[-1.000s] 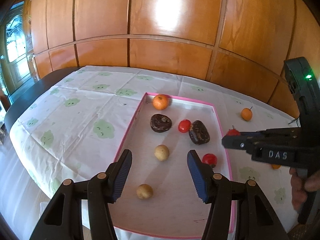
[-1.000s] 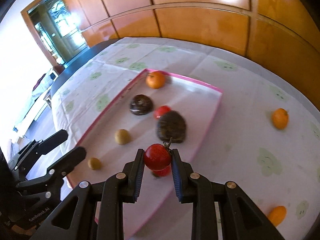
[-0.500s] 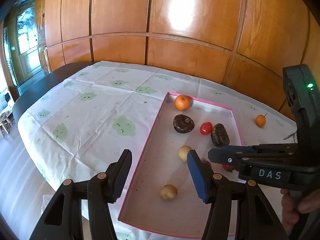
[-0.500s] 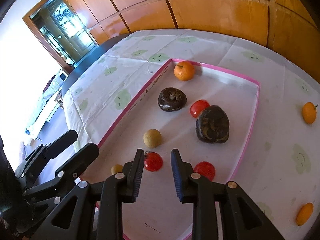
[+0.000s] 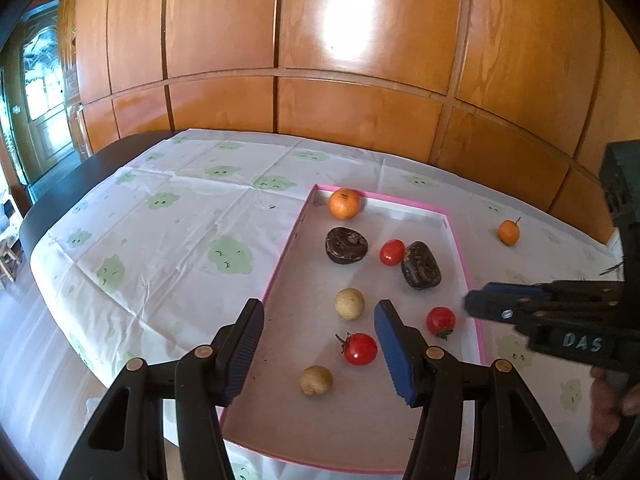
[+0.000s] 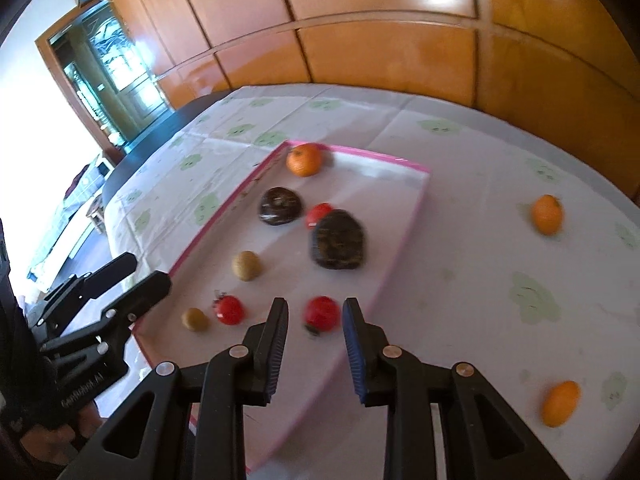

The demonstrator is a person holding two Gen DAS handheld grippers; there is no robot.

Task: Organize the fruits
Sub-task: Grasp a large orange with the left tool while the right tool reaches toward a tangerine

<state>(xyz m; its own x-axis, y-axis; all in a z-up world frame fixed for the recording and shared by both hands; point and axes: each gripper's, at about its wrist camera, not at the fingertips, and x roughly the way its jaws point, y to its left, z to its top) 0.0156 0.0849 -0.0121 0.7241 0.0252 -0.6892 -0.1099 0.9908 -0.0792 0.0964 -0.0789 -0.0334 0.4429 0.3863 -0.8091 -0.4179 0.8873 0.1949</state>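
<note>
Shallow pink-rimmed white tray, long axis toward the counter's far edge, holds round red tomato, stem pointing left. Left claw wide, empty; right claw parted, empty.

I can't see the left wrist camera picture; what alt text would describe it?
An open hand-held gripper hovers over a pink-rimmed tray holding three red tomatoes, two tan fruits, two dark fruits and an orange. Another small orange fruit sits outside on the patterned tablecloth.

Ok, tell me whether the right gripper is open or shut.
Open. The right gripper shows a clear gap between its blue pads, and nothing is held; a red tomato lies in the pink-rimmed tray beyond them.
</note>
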